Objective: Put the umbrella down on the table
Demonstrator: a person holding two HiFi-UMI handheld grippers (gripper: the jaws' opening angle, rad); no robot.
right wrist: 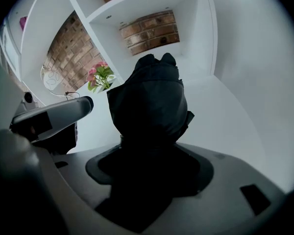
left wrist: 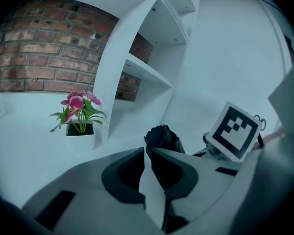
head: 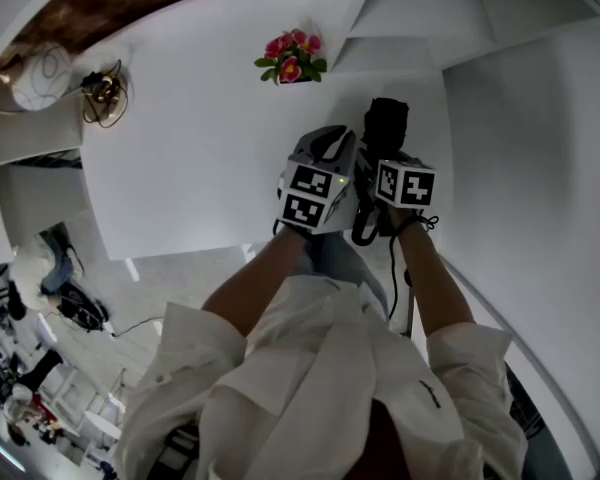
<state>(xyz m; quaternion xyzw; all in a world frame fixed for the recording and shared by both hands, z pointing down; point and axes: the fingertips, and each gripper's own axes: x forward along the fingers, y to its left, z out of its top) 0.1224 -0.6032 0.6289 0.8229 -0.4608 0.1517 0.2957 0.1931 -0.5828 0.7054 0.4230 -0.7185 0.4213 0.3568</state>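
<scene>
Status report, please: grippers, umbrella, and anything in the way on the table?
Right gripper shut on folded umbrella, over the table. Left gripper shut, empty. Flower pot at far edge, apart.

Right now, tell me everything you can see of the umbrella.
The umbrella is black, folded into a compact bundle of creased fabric. The right gripper holds it, jaws closed on its lower part, so it sticks out ahead over the white table. Whether it touches the table cannot be told.

A white table (head: 200,158) carries a small white pot of pink flowers (head: 292,60) at its far edge. A tangle of dark cables (head: 105,93) lies far left.
</scene>
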